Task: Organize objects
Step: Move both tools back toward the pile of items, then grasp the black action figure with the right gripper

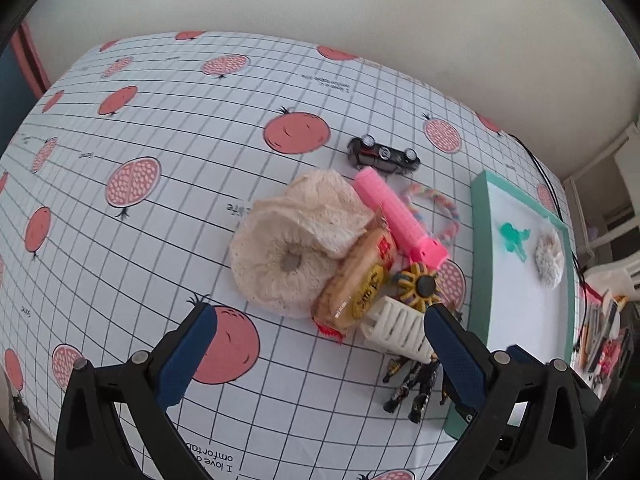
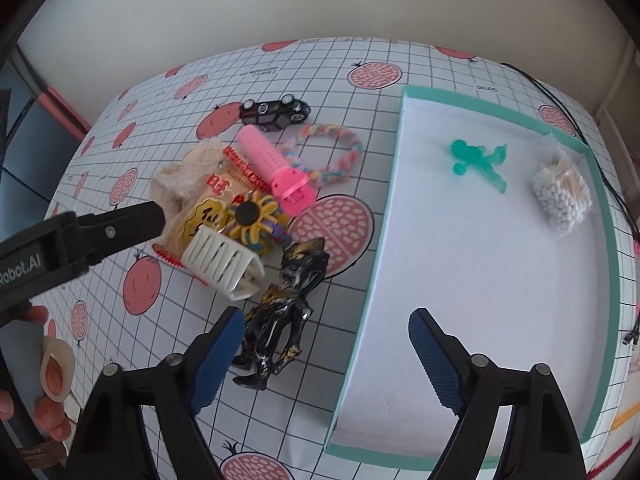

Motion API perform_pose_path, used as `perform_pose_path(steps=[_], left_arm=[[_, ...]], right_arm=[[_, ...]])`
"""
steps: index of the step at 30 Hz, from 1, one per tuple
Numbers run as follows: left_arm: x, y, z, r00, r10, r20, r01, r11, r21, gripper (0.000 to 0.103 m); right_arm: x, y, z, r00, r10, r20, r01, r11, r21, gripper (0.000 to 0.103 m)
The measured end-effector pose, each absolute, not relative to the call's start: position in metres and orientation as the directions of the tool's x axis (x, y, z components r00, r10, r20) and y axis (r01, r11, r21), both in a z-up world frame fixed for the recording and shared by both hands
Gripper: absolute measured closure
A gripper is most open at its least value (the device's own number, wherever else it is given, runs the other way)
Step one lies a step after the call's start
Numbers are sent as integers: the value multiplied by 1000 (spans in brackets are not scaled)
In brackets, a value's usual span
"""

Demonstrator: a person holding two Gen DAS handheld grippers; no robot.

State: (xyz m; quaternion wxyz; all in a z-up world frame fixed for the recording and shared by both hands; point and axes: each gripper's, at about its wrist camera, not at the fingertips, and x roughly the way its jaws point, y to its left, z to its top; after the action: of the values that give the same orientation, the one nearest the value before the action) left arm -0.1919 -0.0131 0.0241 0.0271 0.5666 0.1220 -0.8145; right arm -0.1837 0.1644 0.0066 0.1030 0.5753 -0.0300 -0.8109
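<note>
We locate the unsorted pile on the grid-patterned tablecloth with red fruit prints (image 1: 168,128), just left of the shallow teal-rimmed white tray (image 2: 472,280). The pile holds a cream crocheted ring-shaped cloth (image 1: 280,268), a clear-wrapped snack packet with a yellow label (image 1: 360,284), a pink ridged hair roller (image 2: 276,168), a yellow striped flower-shaped spinner with a black hub (image 2: 252,218) and a white slotted plastic clip (image 2: 220,260), all touching or overlapping. A pastel braided rope loop (image 2: 332,152) lies beside the roller; a black toy car (image 2: 276,112) sits behind it, on its side. A black-and-gold action figure (image 2: 284,308) lies between the pile and the tray wall.

Inside the tray we see a translucent green figurine (image 2: 476,160) and a clear bag of small white beads (image 2: 560,196), apart from each other.

The left gripper (image 1: 316,320) hangs above the pile with its jaws spread and empty. The right gripper (image 2: 328,332) is likewise spread wide and empty, straddling the tray's near wall beside the figure.
</note>
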Motion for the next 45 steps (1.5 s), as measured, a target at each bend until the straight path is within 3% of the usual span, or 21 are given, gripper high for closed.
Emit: perform_pose_path(steps=[14,16,36,38,45], left_arm=[[-191,4,22,-354,183,-917,72,-973,-221,0],[-191,9,22,-349,191,-917,52,-974,-222,0],[-191,21,16,-341,214,-915,2,-974,-228,2],[-191,24,14,-333,218,-918,-10,-974,-227,9],[-191,34,8,-311,227,-923,-49,-974,-223,17]], right_arm=[[-184,160,1,-280,-284,-917,158,-956,248,37],[-183,162,1,-279,-285,-917,153,-956,251,44],[-178,155,-2,-243,-341,-908,208,-933,295,47],[-179,156,-6,-229,-348,-909,196,-931,307,47],[-178,156,-10,-219,-368,-904,191,-925,330,48]])
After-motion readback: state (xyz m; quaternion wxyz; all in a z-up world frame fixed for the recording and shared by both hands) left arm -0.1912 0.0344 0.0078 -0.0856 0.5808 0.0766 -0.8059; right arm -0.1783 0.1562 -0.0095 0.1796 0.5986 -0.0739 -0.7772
